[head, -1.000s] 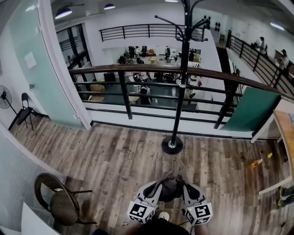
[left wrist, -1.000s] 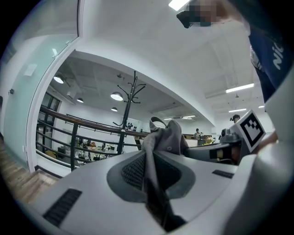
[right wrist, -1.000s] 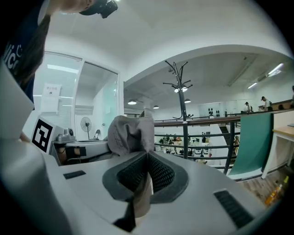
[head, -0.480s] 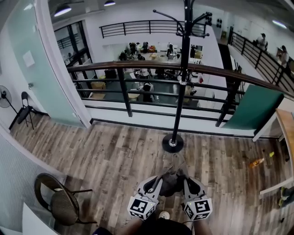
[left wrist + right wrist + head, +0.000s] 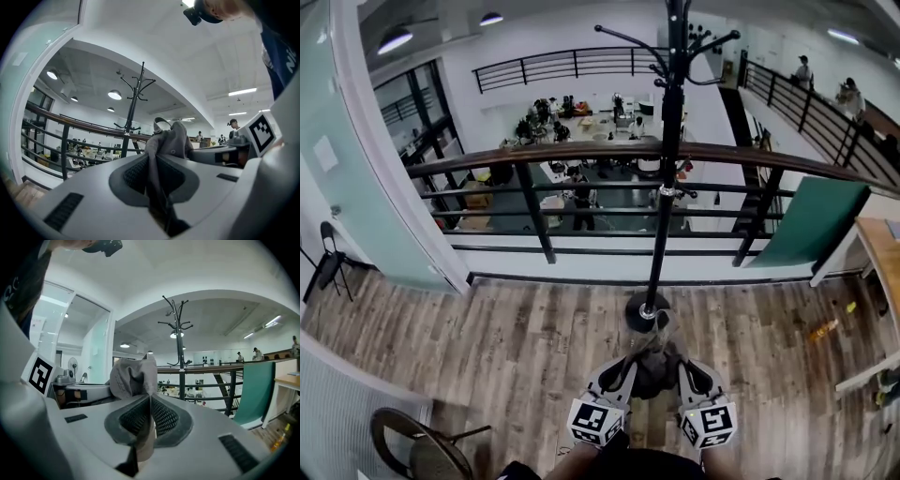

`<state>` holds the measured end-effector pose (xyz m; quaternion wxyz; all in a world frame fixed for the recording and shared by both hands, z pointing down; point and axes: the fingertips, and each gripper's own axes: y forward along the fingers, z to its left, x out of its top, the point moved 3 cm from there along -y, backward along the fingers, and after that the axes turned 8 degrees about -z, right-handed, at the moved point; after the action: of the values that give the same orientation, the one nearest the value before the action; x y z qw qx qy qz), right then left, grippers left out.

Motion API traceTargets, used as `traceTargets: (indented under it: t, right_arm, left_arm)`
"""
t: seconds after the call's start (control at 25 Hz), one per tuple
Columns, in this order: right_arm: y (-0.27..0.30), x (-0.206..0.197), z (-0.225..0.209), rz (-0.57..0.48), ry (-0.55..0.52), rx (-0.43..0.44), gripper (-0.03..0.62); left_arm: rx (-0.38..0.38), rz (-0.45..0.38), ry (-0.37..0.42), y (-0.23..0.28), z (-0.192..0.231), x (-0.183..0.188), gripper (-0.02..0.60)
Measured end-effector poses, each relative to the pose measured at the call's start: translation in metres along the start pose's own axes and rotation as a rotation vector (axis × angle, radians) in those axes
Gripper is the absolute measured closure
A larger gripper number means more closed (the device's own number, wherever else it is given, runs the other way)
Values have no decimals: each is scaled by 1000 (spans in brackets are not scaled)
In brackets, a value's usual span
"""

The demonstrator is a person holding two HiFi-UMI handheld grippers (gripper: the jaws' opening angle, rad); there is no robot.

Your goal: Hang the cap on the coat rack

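Note:
A grey cap [image 5: 654, 368] hangs between my two grippers, low in the head view. My left gripper [image 5: 623, 367] is shut on the cap's left side [image 5: 168, 140], the cloth pinched between its pads. On the cap's right side [image 5: 133, 376] my right gripper [image 5: 682, 367] is shut in the same way. The black coat rack [image 5: 664, 187] stands straight ahead, its round base [image 5: 645, 312] on the wood floor just beyond the cap. Its hooks [image 5: 136, 86] branch out high up, also seen as hooks [image 5: 176, 312] in the right gripper view.
A dark railing [image 5: 581, 159] runs behind the rack, with an office floor below. A chair [image 5: 422, 450] stands at the lower left. A green board [image 5: 806, 225] leans at the right beside a desk edge [image 5: 877, 253]. A bottle [image 5: 821, 330] lies on the floor.
Both grippers and the cap have moved forward, closer to the coat rack's base. The grip on the cap is unchanged.

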<state>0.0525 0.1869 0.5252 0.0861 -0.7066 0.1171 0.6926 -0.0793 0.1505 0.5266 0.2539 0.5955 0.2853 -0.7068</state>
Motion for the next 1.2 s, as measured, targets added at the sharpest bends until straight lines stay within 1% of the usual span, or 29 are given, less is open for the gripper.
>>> traceTargets:
  t: [0.08,0.24,0.36,0.48,0.6,0.72,0.92,1.08,1.2]
  right_arm:
    - [20,-2,-1,3,5,-13,569]
    - [50,-5,4,22,-34,7,576]
    - [67,-8,5,16,-21,-13,577]
    - [79,-8,7,-5,-4,-41,578]
    - [85,-9,6,-29,37,-45,579]
    - [87,-12,3,-14,40,-52,577]
    - [98,-15,-4,7,39,-57,577]
    - [122,-17,-13,6,38,-23,577]
    - [143,-10,-30,0,40,1,577]
  left_arm:
    - [-18,10,5,14,17,0,545]
    - [-41,24,5,35,47,-1,545]
    - [-65,31,4,42,64,-4,545]
    - [-86,25,-2,45,75,-4,545]
    - [-96,31,-9,51,81,-8,545]
    - [-105,47,-9,56,83,-11,545]
    - [-112,61,-3,67,89,-11,545]
    - [-76,61,-2,82,104,-13,545]
    - [-51,55,2,103,112,-10,545]
